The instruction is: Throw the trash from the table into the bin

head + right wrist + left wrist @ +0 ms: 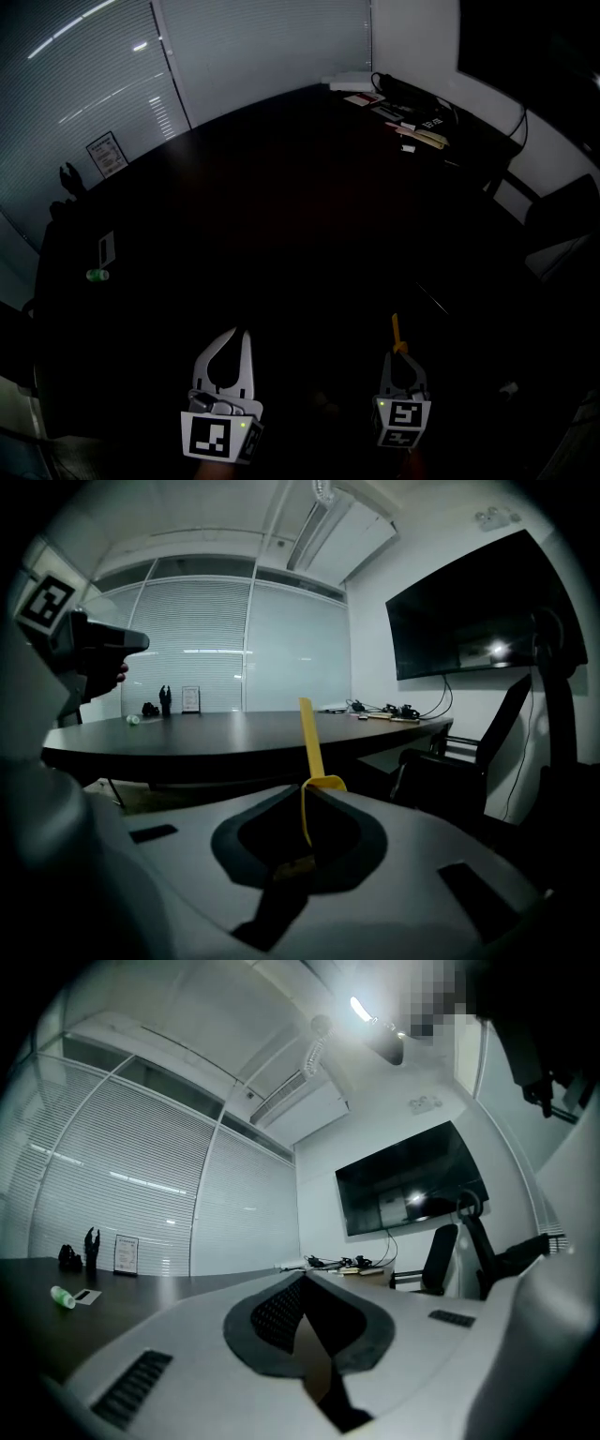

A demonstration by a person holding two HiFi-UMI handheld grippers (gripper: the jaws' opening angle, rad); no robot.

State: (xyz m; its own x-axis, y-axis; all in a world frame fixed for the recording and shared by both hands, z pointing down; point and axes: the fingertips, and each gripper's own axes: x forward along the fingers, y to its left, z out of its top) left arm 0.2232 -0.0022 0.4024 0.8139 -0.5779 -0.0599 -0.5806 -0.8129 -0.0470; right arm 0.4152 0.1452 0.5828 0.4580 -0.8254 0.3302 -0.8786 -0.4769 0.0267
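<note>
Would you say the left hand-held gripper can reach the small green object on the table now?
Probably yes: the left hand-held gripper is shut on nothing, and only bare tabletop lies between it and the green object.

Broad bare table (281, 216) middle; cable clutter (405, 114) at far corner, green bottle (97, 275) at left edge

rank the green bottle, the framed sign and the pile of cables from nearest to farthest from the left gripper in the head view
1. green bottle, lying near the left edge of the table, closest to the left gripper.
2. framed sign, farther back on the same left side.
3. pile of cables, at the table's far right end.
</note>
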